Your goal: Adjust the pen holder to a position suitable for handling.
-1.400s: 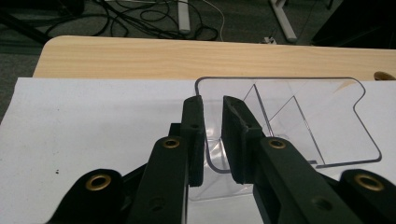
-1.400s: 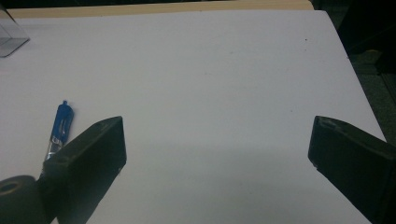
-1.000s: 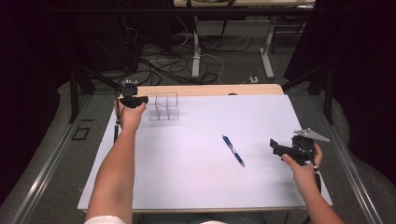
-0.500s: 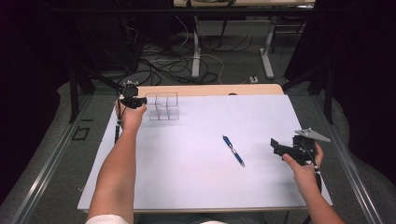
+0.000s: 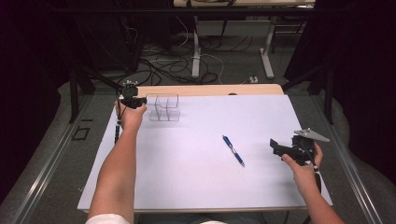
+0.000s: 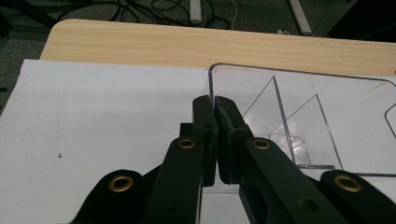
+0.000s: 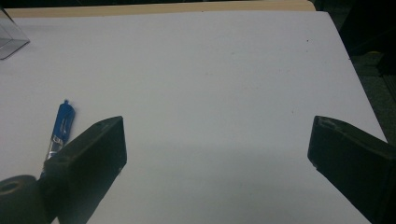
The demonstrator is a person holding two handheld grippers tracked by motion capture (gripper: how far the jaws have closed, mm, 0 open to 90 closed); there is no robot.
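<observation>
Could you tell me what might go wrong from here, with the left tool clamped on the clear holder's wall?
The left tool pinches just a thin wall of the clear holder, so the holder could slip or tip if pulled. The right tool is open beside the pen, not over it; closing now would likely miss.

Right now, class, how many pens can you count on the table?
1. The blue pen lies on the white sheet, right of the middle, apart from the clear holder at the far left.
</observation>
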